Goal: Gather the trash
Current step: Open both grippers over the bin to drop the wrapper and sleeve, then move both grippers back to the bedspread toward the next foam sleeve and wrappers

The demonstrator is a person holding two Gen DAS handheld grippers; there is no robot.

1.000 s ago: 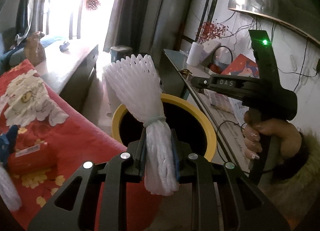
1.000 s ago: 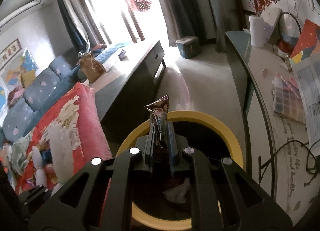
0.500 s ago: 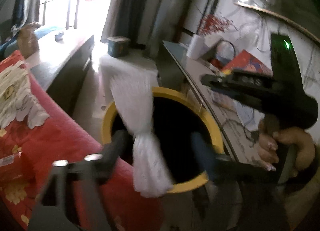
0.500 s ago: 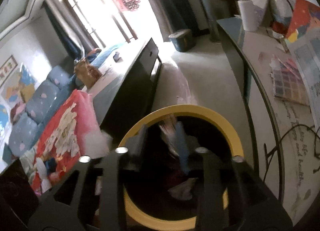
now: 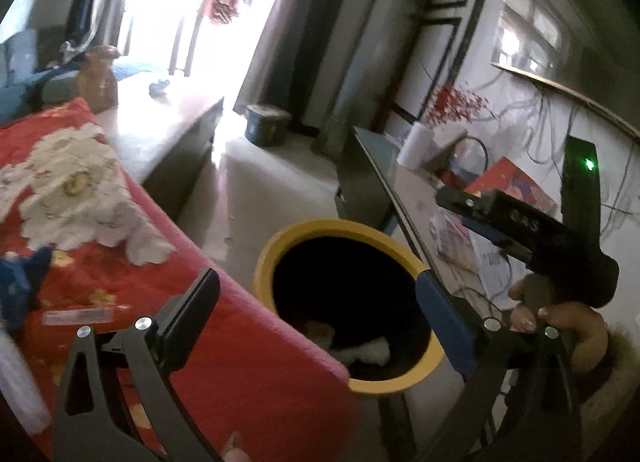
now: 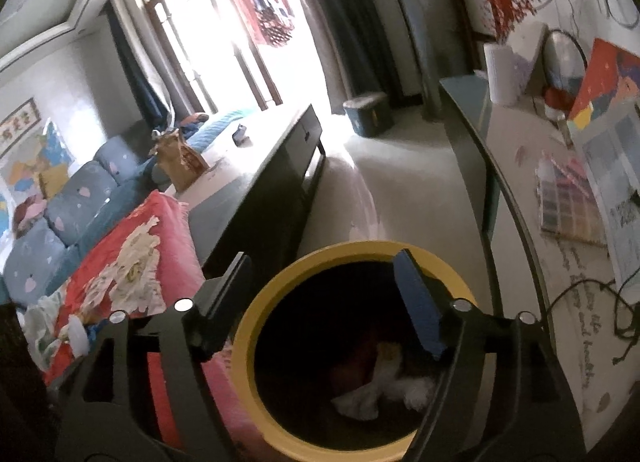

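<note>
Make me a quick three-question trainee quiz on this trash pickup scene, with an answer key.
1. True or false: the left tongs hold a piece of trash.
2. What lies inside the round yellow-rimmed black trash bin?
A. nothing
B. white crumpled trash
C. a blue cushion
3. What covers the surface left of the bin?

Key:
1. False; both the left and the right tongs are opening with nothing between their jaws.
2. B
3. A red blanket with white flowers.
</note>
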